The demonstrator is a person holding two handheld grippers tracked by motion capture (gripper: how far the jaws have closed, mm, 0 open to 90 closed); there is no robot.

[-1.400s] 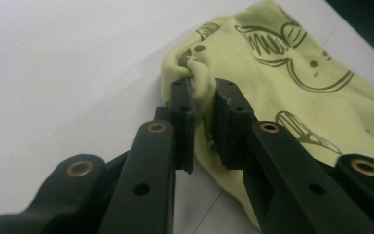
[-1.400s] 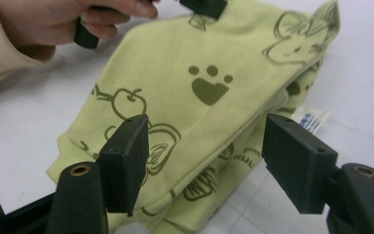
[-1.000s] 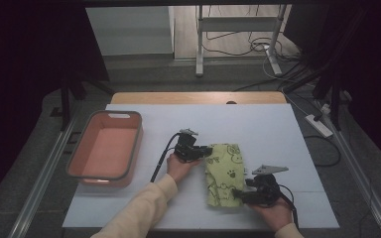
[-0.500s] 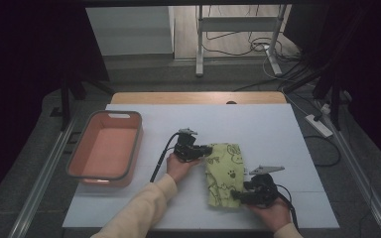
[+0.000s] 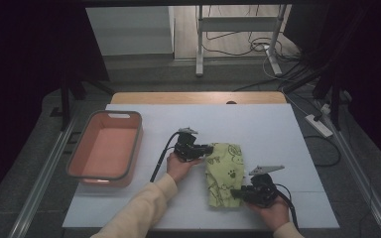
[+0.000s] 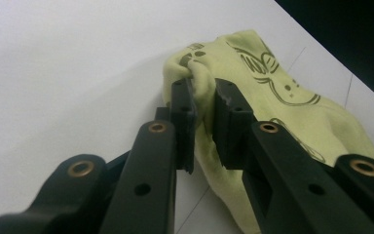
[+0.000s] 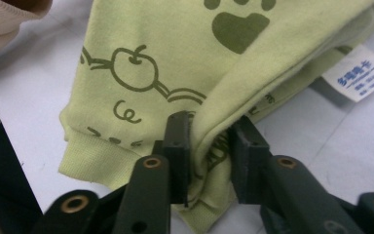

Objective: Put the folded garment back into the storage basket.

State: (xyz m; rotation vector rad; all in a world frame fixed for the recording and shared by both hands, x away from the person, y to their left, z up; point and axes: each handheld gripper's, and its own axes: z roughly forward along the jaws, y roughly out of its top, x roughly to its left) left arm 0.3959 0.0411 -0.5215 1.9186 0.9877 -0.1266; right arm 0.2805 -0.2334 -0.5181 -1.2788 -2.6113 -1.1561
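A yellow-green garment (image 5: 224,168) printed with paw and apple figures lies folded on the white table (image 5: 278,134). My left gripper (image 5: 209,148) is at its far left corner, shut on a bunched fold of the garment (image 6: 282,97), which shows between the jaws of the left gripper (image 6: 203,90). My right gripper (image 5: 234,192) is at the near right edge. Its jaws have just been closing, and a raised fold of the garment (image 7: 175,48) now fills the gap of the right gripper (image 7: 209,124). A white label (image 7: 354,73) sticks out from the layers.
A pink tub (image 5: 104,179) stands on the left part of the table. A cream sleeve (image 5: 139,213) reaches in from the bottom. Beyond the table's right edge, a power strip (image 5: 319,125) and cables lie on the floor.
The right gripper's jaws have narrowed onto the garment's near edge. Both hands stay in place, and the left grip is unchanged.
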